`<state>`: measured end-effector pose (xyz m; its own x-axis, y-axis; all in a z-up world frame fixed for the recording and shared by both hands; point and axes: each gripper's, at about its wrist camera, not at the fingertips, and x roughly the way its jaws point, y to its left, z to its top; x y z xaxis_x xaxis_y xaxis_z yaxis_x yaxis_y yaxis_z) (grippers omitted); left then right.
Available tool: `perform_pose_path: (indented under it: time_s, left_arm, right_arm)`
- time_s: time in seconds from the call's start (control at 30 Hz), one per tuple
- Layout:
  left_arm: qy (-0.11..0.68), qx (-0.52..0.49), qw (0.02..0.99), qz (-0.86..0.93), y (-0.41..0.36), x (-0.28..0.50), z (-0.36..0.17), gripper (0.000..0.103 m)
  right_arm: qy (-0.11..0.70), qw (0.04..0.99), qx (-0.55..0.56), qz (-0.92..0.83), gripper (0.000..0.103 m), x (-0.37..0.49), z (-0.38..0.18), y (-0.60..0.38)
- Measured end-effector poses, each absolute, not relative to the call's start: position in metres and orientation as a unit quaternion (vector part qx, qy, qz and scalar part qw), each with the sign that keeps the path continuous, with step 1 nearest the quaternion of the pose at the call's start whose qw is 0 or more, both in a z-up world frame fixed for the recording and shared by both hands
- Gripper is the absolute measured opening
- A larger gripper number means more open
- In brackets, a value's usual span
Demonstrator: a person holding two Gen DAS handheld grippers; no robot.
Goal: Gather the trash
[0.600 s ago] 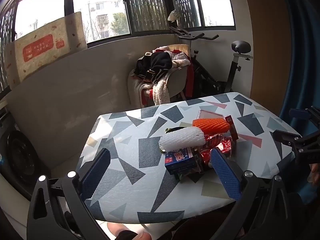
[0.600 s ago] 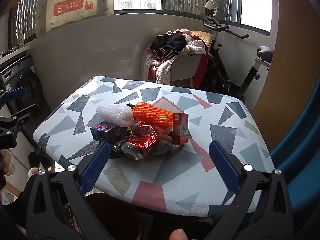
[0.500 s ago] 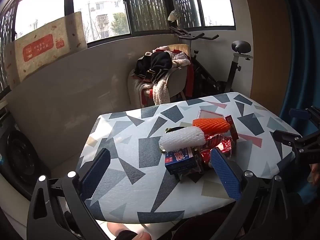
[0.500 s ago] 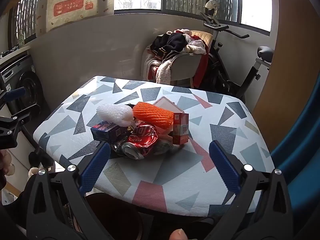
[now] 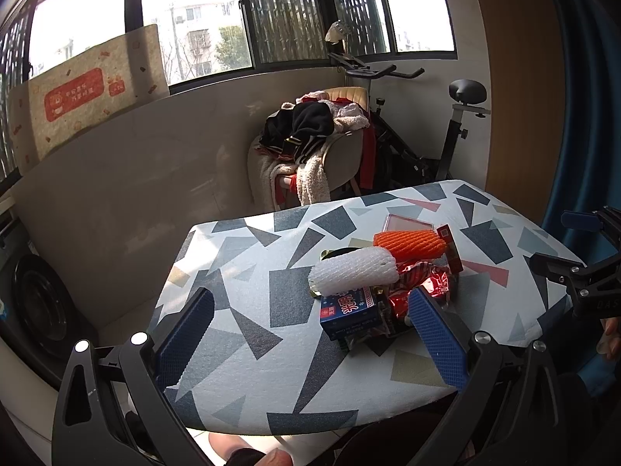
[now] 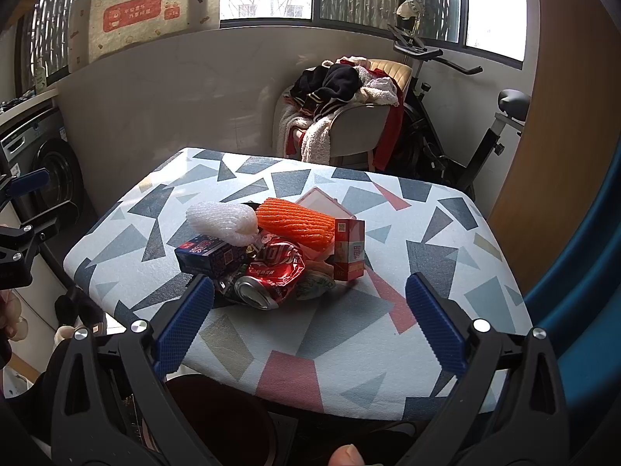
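A pile of trash lies on a table with a geometric-patterned cover (image 6: 427, 240): a white foam net (image 6: 221, 219), an orange foam net (image 6: 295, 221), a crushed red can (image 6: 271, 272), a blue box (image 6: 211, 258), a red carton (image 6: 349, 248) and a pink-lidded box (image 6: 322, 204). The left wrist view shows the same pile: white net (image 5: 353, 273), orange net (image 5: 409, 242), blue box (image 5: 349, 310). My left gripper (image 5: 310, 334) is open, near the table's near edge, left of the pile. My right gripper (image 6: 306, 326) is open, in front of the pile.
A dark round bin (image 6: 217, 419) stands on the floor below the table's near edge. A chair heaped with clothes (image 6: 345, 108) and an exercise bike (image 6: 458, 116) stand behind the table. A washing machine (image 6: 50, 167) is at the left.
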<state>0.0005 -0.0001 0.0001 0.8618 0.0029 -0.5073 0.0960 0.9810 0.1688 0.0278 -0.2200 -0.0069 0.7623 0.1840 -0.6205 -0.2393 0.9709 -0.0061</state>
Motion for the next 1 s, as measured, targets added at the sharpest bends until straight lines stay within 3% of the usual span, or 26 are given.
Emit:
perform_pose_path:
  time_s: [1.0]
  left_arm:
    - [0.257,0.096,0.961,-0.024,0.0019,0.0026,0.0057,0.098]
  right_arm:
    - [0.32,0.939,-0.043,0.113,0.097,0.0276,0.0012,-0.2207]
